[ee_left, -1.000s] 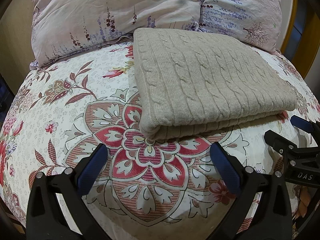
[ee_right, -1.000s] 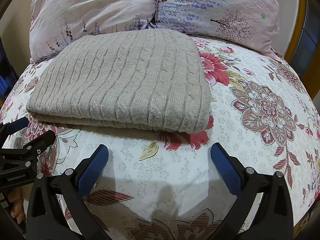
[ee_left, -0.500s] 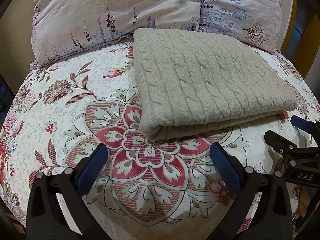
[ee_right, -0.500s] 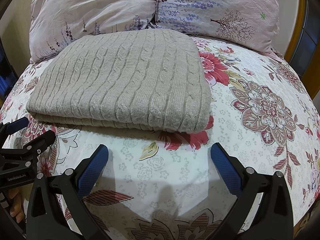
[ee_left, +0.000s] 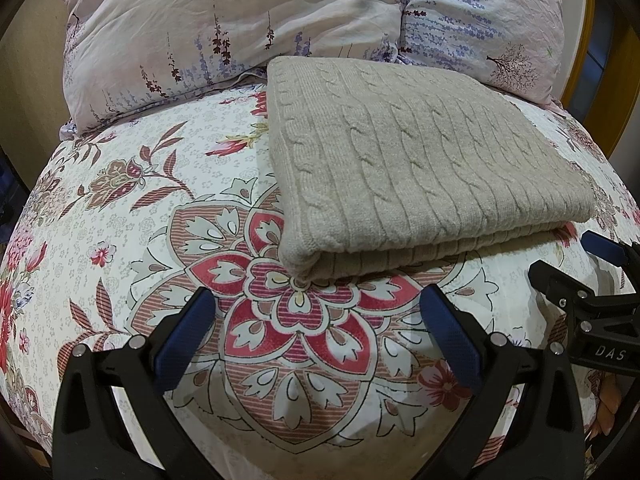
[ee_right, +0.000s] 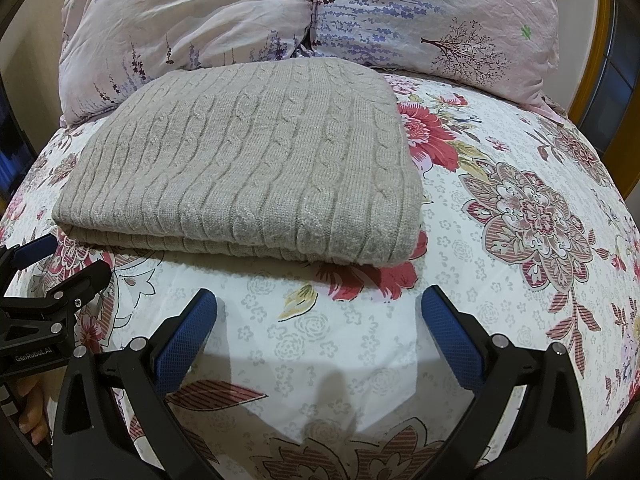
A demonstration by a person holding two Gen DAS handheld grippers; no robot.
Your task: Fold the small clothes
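Note:
A beige cable-knit sweater [ee_left: 420,160] lies folded into a neat rectangle on the floral bedsheet [ee_left: 160,220]; it also shows in the right wrist view [ee_right: 248,172]. My left gripper [ee_left: 320,320] is open and empty, hovering just in front of the sweater's near left corner. My right gripper [ee_right: 320,320] is open and empty, just in front of the sweater's near right edge. Each gripper shows at the side of the other's view: the right gripper [ee_left: 576,264] and the left gripper [ee_right: 56,264].
Two pink floral pillows [ee_left: 240,28] [ee_right: 440,16] lean at the head of the bed behind the sweater. A wooden bed frame [ee_right: 600,60] rises at the far right. The floral sheet [ee_right: 520,220] spreads to the right of the sweater.

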